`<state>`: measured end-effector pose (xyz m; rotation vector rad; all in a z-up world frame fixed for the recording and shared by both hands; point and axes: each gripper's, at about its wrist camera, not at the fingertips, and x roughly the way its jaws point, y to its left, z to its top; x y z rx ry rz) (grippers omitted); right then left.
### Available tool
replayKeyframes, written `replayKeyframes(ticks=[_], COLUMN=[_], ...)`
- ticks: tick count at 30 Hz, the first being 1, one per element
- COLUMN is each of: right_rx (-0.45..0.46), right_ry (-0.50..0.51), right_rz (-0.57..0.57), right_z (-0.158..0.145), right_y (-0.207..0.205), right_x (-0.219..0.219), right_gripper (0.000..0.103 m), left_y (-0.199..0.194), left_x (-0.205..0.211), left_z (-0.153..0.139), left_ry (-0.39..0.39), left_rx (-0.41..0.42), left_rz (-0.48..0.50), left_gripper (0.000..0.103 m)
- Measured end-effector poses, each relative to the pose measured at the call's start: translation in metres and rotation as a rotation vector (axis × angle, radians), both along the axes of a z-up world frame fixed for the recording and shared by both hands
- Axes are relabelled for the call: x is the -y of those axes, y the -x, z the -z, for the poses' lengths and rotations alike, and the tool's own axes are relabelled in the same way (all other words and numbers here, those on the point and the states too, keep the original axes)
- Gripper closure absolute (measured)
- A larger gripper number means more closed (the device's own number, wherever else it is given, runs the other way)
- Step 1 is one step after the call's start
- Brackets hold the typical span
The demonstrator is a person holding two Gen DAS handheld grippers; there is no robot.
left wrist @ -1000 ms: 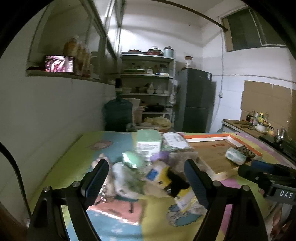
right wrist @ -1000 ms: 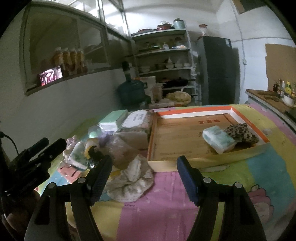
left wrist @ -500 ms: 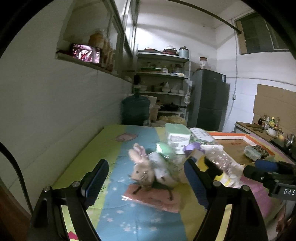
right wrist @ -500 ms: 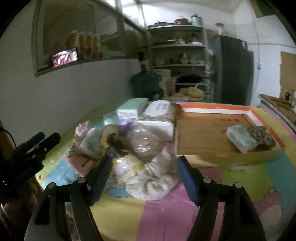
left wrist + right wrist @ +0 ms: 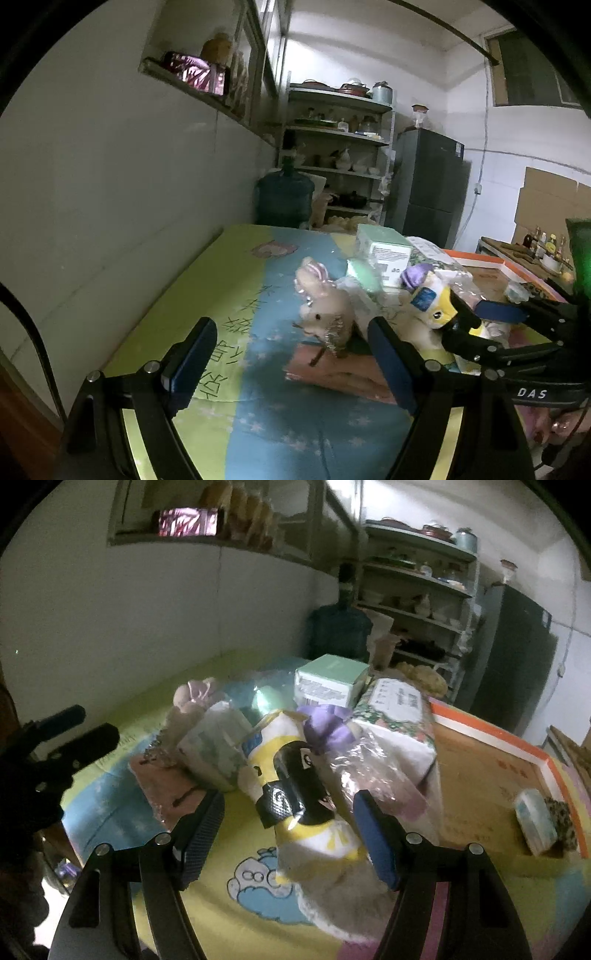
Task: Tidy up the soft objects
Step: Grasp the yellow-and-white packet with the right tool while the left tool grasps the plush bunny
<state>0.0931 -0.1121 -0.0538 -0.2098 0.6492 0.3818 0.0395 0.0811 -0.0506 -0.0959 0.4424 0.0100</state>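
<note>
You have barely begun: only two small items lie in the wooden tray [image 5: 491, 771], the pile of soft toys [image 5: 295, 775] waits on the table beside it, and your left gripper [image 5: 291, 354] and right gripper [image 5: 288, 834] gape wide, empty.

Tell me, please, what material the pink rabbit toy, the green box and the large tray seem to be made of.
Pink rabbit toy: plush fabric, matte and fuzzy at the outline.
Green box: probably cardboard or a wrapped tissue pack, with flat faces, sharp edges and a printed label.
Large tray: looks like wood or cardboard, with a flat brown floor and an orange and white rim; which one is unclear.
</note>
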Motion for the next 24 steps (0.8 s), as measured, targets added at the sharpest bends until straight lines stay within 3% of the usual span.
replayKeyframes(ticks=[8, 11, 20, 22, 24], right_rx=[-0.019, -0.036, -0.041, -0.042, -0.043], right_ry=[0.058, 0.021, -0.005, -0.014, -0.023], right_rz=[0.012, 0.015, 0.017, 0.017, 0.016], right_z=[0.011, 0.011, 0.012, 0.012, 0.013], right_y=[-0.021, -0.026, -0.027, -0.027, -0.028], right_x=[-0.004, -0.001, 0.003, 0.004, 0.004], right_gripper=[0.054, 0.056, 0.056, 0.056, 0.056], left_y=[-0.036, -0.054, -0.09, -0.092, -0.096], left_x=[-0.004, -0.002, -0.007, -0.011, -0.012], left_z=[0.0, 0.002, 0.016, 0.02, 0.023], left_ry=[0.054, 0.097, 0.209, 0.235, 0.257], left_rx=[-0.044, -0.081, -0.184, -0.204, -0.218], left_rz=[0.04, 0.066, 0.056, 0.054, 0.066], left_gripper=[0.019, 0.02, 0.036, 0.043, 0.057])
